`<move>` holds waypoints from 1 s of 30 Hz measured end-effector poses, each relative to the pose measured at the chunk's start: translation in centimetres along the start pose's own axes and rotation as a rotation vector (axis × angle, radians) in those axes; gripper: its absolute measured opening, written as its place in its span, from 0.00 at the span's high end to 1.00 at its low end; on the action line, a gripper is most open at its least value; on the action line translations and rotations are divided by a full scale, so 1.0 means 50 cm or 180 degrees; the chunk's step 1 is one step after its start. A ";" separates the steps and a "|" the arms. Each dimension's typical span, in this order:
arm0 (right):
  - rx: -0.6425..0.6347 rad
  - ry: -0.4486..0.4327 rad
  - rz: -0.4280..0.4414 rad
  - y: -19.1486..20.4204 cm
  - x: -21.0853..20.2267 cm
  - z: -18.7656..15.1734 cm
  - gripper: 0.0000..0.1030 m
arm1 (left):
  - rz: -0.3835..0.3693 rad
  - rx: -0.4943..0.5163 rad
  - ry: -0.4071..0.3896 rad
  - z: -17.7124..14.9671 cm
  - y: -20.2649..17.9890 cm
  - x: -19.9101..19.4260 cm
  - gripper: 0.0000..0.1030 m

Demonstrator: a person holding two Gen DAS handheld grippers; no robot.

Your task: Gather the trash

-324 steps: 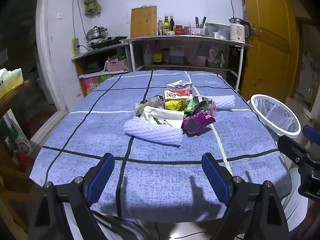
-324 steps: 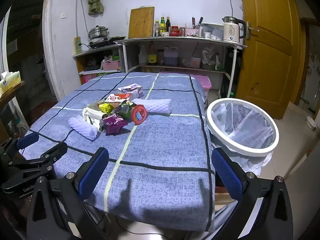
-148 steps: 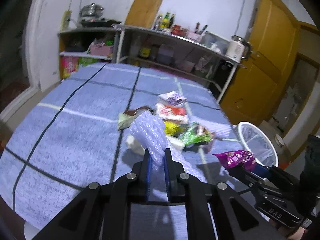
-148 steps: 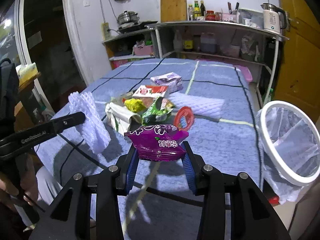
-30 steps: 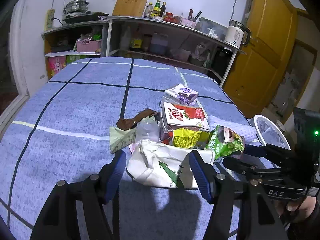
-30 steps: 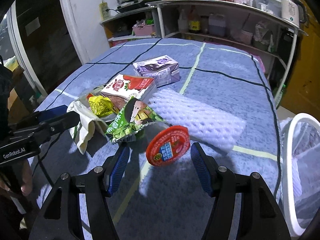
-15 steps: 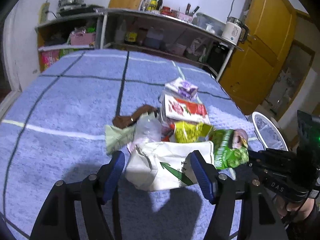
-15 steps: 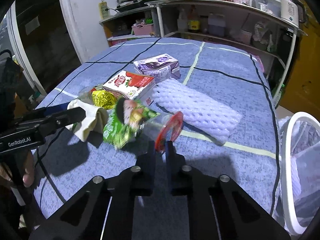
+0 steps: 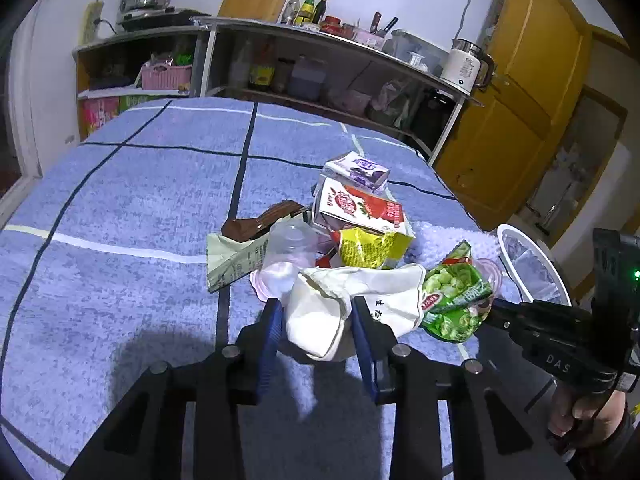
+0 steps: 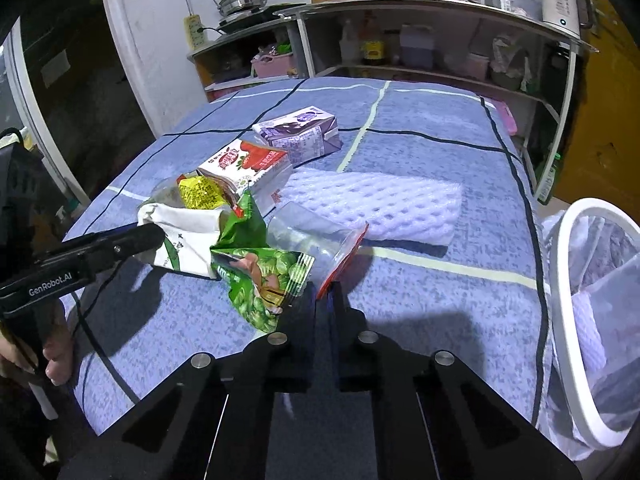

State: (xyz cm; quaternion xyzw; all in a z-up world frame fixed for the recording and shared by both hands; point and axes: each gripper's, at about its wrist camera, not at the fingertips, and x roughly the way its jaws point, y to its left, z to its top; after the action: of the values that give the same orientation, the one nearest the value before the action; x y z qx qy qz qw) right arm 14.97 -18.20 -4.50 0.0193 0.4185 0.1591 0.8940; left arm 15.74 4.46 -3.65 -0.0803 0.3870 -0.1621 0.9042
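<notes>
Trash pile (image 9: 352,240) at mid counter (image 9: 120,200), mostly uncollected.

Right tongs (image 10: 323,294) clenched on red lid rim of clear plastic cup (image 10: 320,236); green snack packet (image 10: 264,276) against their left side, grip on it not confirmed.

Left tongs (image 9: 316,320) closing around white paper bag (image 9: 352,300); bag between jaws, firm pinch not yet evident.

Left on counter: strawberry carton (image 10: 244,168), purple carton (image 10: 298,130), yellow wrapper (image 10: 200,192), foam net sleeve (image 10: 372,204).

Bin (image 10: 592,300), white-rimmed, off counter's right edge; liner holds some items, identity unclear. Judgement: early to middle stage.
</notes>
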 end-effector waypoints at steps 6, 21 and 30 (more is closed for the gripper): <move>0.0017 -0.0072 -0.0059 -0.002 -0.027 -0.008 0.95 | 0.0050 0.0036 -0.0082 -0.010 -0.015 -0.020 0.67; 0.0105 -0.0284 -0.0157 -0.016 -0.103 -0.019 0.95 | 0.0045 0.0133 -0.0310 -0.006 -0.066 -0.100 0.68; 0.0194 -0.0392 -0.0251 -0.042 -0.156 -0.041 0.95 | -0.0100 0.0304 -0.0287 0.006 -0.147 -0.093 0.68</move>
State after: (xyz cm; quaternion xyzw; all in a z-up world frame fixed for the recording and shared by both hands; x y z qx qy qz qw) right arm 9.31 -22.73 -0.41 0.0397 0.3678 0.1094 0.9226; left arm 11.24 -0.75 1.65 -0.0504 0.3364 -0.1908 0.9208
